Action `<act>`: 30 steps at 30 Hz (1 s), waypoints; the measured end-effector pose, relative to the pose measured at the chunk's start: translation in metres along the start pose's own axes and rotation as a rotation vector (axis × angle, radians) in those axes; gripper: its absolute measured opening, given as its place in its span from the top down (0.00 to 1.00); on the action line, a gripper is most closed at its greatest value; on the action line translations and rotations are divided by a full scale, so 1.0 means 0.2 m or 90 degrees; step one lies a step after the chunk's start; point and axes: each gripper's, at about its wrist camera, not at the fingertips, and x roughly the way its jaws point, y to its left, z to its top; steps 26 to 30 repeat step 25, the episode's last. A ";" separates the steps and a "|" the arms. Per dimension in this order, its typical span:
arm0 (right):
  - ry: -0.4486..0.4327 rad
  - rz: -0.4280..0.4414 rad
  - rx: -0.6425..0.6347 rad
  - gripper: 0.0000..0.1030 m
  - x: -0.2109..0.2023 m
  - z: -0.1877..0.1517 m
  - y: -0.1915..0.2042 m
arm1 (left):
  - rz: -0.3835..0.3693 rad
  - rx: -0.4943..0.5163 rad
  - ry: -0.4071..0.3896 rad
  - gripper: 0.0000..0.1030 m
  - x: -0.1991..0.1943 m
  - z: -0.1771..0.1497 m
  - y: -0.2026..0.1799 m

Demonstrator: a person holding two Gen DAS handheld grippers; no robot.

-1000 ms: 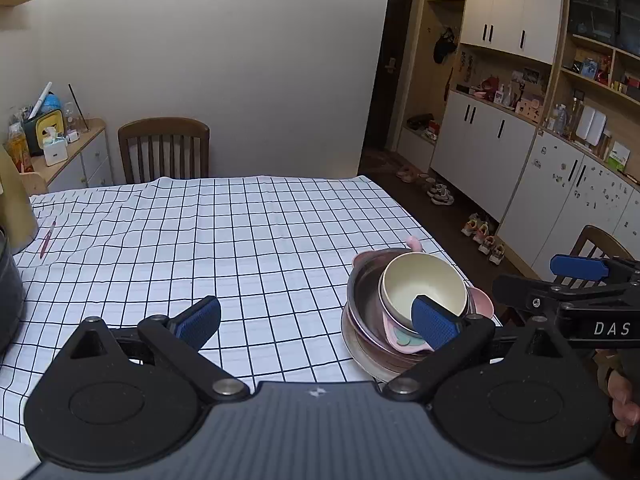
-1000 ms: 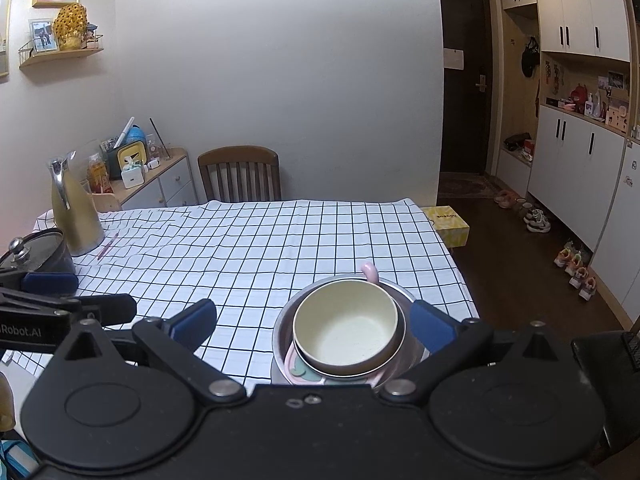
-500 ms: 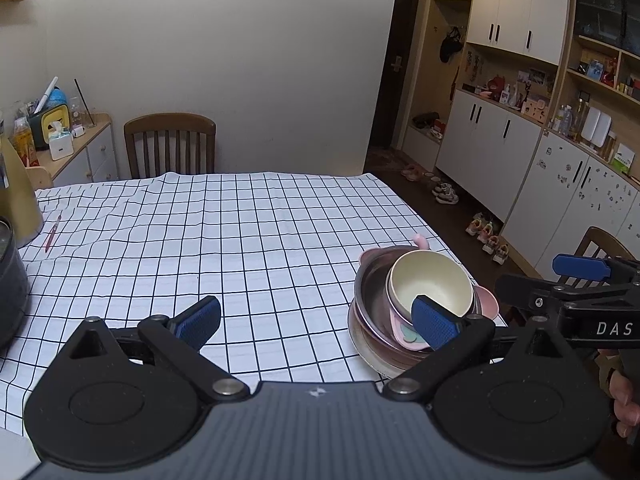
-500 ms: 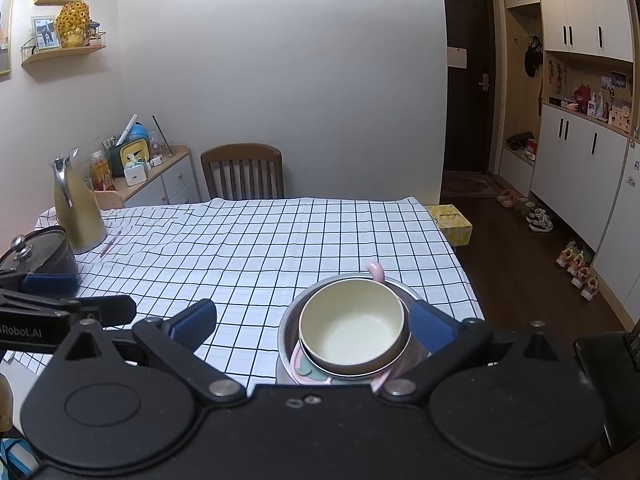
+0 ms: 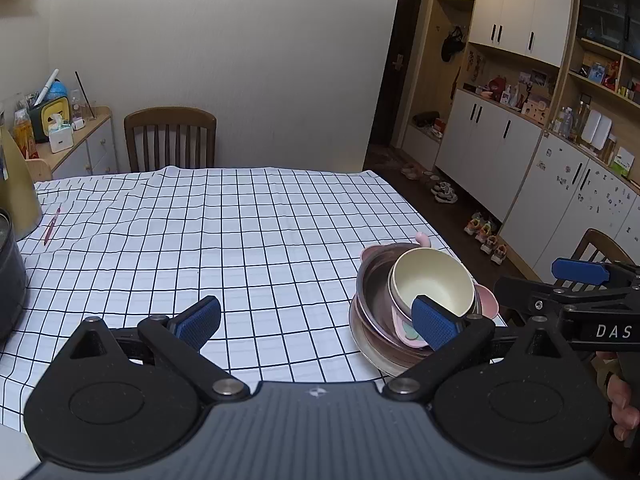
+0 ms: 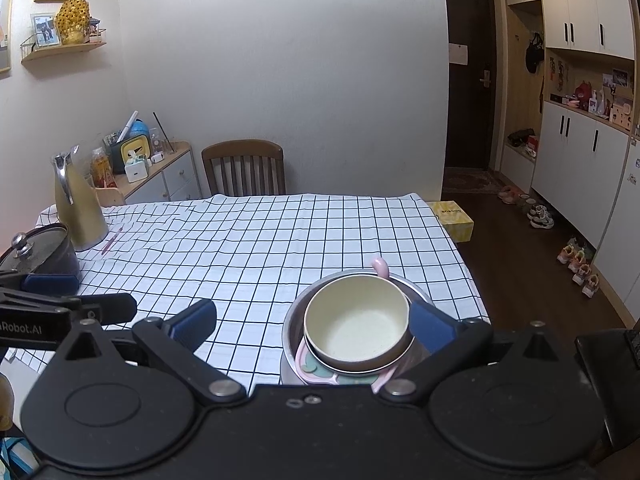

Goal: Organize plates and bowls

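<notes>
Clutter keeps to the counter's point(image 6: 280, 240) far left: a gold jug point(image 6: 78, 208), a lidded dark pot point(image 6: 40, 252) and a pink pen point(image 6: 112, 241), well apart from the dishes. Nested near the right front corner, a cream bowl point(image 6: 356, 320) sits mouth up, tipped slightly, on a pink plate point(image 6: 340, 376) inside a steel basin point(image 6: 404, 284). Left claw point(image 5: 316, 320) gapes wide, empty. Right claw point(image 6: 312, 322) spreads open around the bowl.

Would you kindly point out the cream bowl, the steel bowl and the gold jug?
cream bowl point(image 6: 352, 320): right wrist view, inner floor.
steel bowl point(image 5: 374, 292): left wrist view, inner left wall.
gold jug point(image 6: 82, 216): right wrist view, body.
</notes>
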 end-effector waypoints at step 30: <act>0.008 -0.006 0.007 0.00 0.01 0.01 0.01 | -0.014 0.007 -0.006 0.01 0.01 0.01 0.01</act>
